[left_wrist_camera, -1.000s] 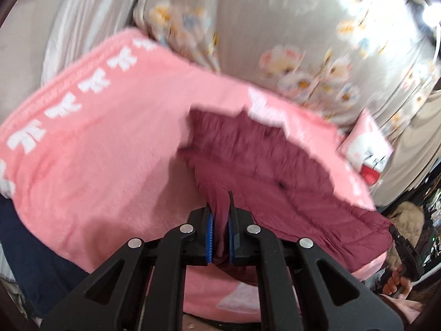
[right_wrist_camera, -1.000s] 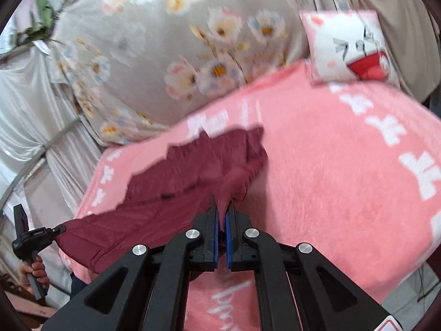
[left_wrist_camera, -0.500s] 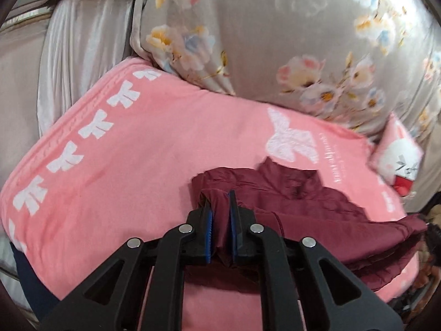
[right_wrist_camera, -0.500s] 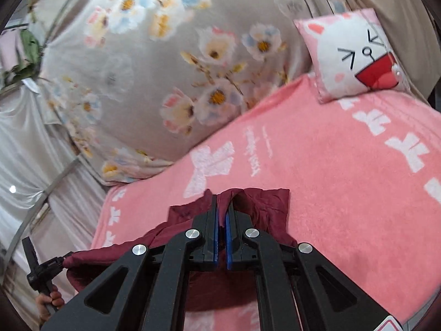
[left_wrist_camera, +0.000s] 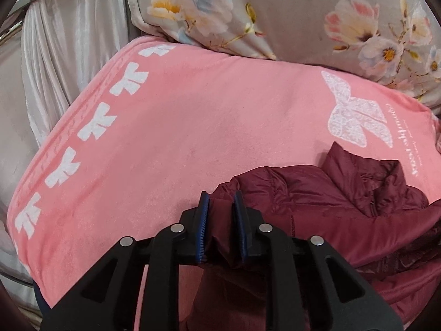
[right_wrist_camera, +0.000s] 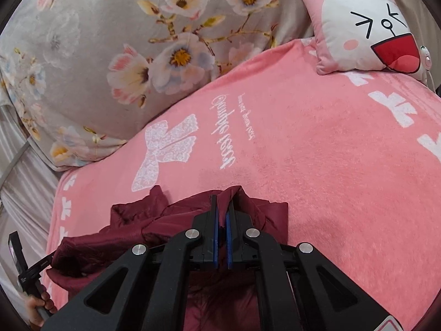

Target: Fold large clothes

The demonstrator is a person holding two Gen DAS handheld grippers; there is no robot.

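Pink blanket under maroon jacket; both hand-held grippers apparently pinch it; cartoon pillow only in right view.

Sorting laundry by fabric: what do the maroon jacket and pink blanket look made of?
The maroon jacket looks like padded synthetic shell, nylon or polyester: slight sheen, quilted puffy wrinkles. The pink blanket looks like plush fleece: matte, fuzzy nap.
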